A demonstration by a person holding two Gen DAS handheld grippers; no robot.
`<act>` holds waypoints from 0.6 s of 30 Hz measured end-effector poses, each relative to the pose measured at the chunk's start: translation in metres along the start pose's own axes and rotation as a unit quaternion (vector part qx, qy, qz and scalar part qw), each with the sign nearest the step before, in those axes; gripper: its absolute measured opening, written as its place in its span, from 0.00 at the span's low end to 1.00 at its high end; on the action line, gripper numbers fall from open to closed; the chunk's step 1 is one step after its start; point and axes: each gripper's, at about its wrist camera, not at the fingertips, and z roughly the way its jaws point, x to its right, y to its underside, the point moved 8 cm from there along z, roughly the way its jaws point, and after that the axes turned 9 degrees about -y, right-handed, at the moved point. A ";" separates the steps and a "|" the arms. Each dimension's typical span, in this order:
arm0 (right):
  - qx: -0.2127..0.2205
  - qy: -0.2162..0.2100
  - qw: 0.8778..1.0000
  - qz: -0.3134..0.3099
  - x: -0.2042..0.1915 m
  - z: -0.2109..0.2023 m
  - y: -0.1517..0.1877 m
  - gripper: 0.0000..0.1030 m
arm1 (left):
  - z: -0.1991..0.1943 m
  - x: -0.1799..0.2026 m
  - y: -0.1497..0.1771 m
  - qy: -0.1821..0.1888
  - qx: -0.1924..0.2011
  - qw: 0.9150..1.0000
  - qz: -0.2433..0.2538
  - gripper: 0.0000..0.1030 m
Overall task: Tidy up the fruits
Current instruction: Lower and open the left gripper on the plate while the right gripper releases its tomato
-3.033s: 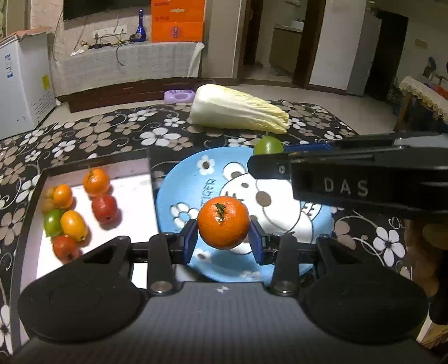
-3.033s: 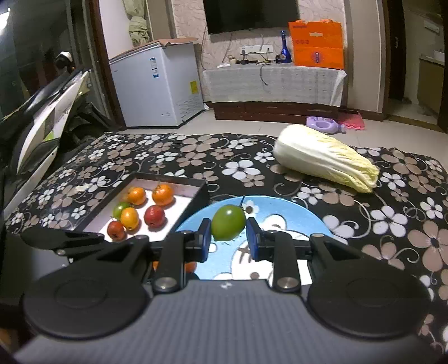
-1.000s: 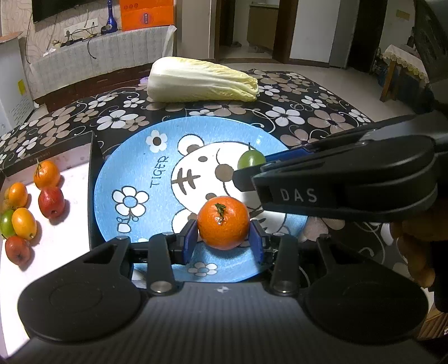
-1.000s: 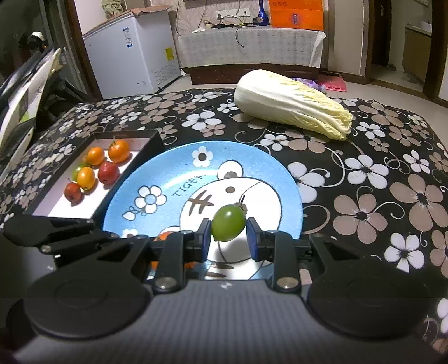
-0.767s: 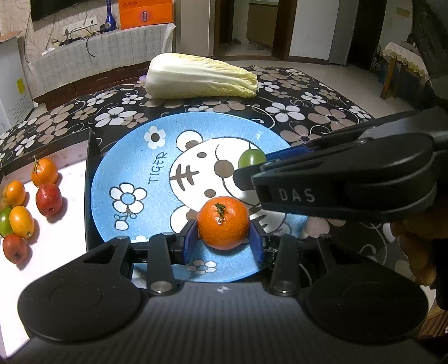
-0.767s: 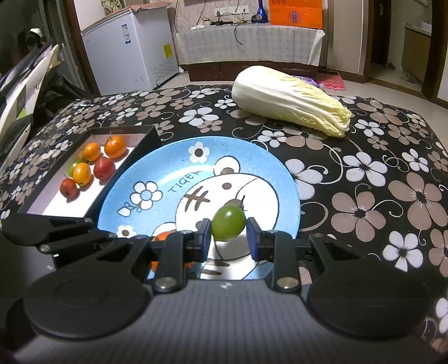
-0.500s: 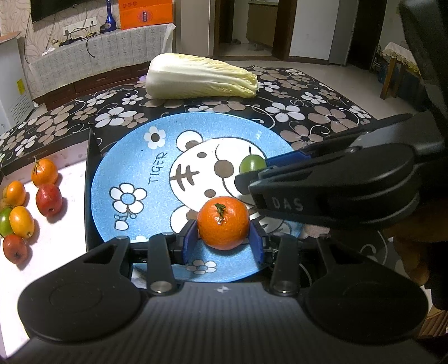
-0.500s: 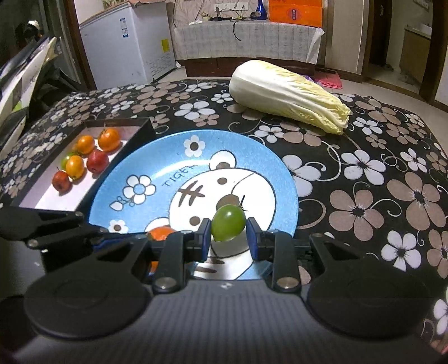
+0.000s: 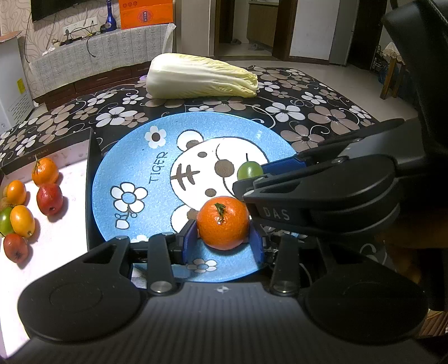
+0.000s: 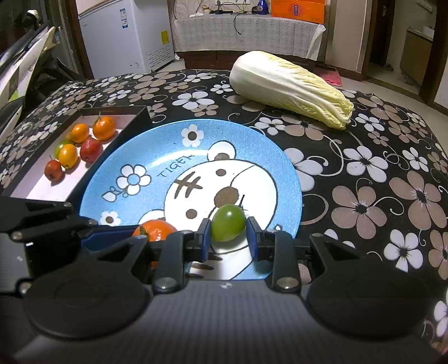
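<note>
A napa cabbage (image 9: 200, 77) lies on the black flowered tablecloth (image 10: 378, 179); behind it stand a white freezer (image 10: 123, 36) and orange boxes (image 9: 145, 12).

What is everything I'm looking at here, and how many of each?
Mandarin: one, orange, clamped in the left hand-held gripper over the plate.
Green fruit: one, small, with a stem, clamped in the right hand-held gripper over the plate.
Plate: one, blue with a white cartoon tiger, on the table.
Box: one, black with a white inside, left of the plate.
Fruits in the box: six visible; orange, yellow, red and green.
Cabbage: one, pale, lying beyond the plate.
Tablecloth: one, black with flowers.
Left hand-held gripper: black, blue pads.
Right hand-held gripper: black, blue pads.
</note>
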 end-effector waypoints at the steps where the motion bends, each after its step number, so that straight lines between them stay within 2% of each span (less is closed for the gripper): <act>1: -0.001 0.000 1.000 0.000 0.000 0.000 0.000 0.30 | 0.000 0.000 0.000 0.000 0.000 1.000 0.000 0.45; 18: -0.004 -0.001 1.000 -0.008 -0.002 0.000 0.001 0.31 | -0.002 0.000 0.000 0.005 -0.002 1.000 -0.003 0.45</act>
